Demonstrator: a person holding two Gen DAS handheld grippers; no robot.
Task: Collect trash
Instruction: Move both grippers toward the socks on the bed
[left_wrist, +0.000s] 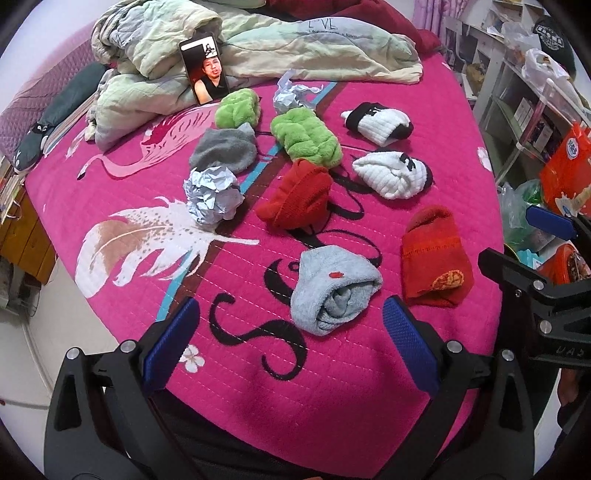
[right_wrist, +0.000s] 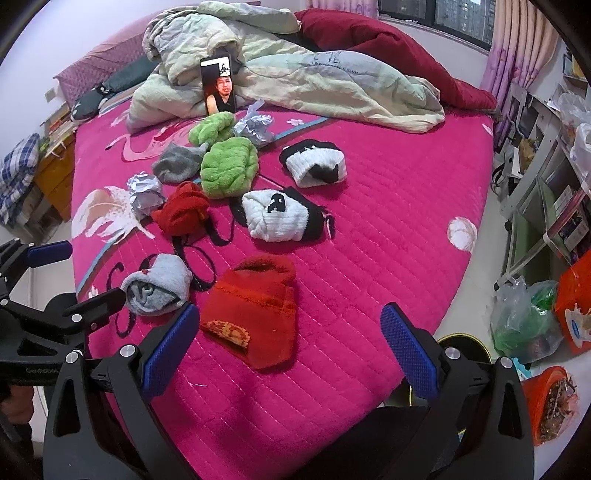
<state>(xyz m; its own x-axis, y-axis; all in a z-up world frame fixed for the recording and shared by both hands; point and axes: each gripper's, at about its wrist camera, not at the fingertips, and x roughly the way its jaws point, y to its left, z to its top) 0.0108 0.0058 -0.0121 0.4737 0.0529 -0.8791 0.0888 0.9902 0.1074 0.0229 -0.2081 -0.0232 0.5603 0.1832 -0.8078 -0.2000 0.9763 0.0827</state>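
Observation:
Two crumpled paper balls lie on the pink bed cover among rolled socks. The near paper ball (left_wrist: 212, 197) (right_wrist: 145, 195) sits left of a dark red sock (left_wrist: 297, 195). The far paper ball (left_wrist: 291, 96) (right_wrist: 255, 127) lies by the quilt, behind the green socks (left_wrist: 304, 136). My left gripper (left_wrist: 291, 332) is open and empty, low over the bed's front edge, just short of a light grey sock (left_wrist: 332, 288). My right gripper (right_wrist: 291, 339) is open and empty, hovering over a red sock (right_wrist: 255, 310) near the front edge.
A phone (left_wrist: 205, 70) leans on the crumpled quilt (left_wrist: 295, 44) at the back. White-and-black socks (right_wrist: 280, 216) lie mid-bed. Right of the bed are shelves (right_wrist: 546, 192), plastic bags (right_wrist: 524, 321) and an orange bin with rubbish (right_wrist: 550, 402) on the floor.

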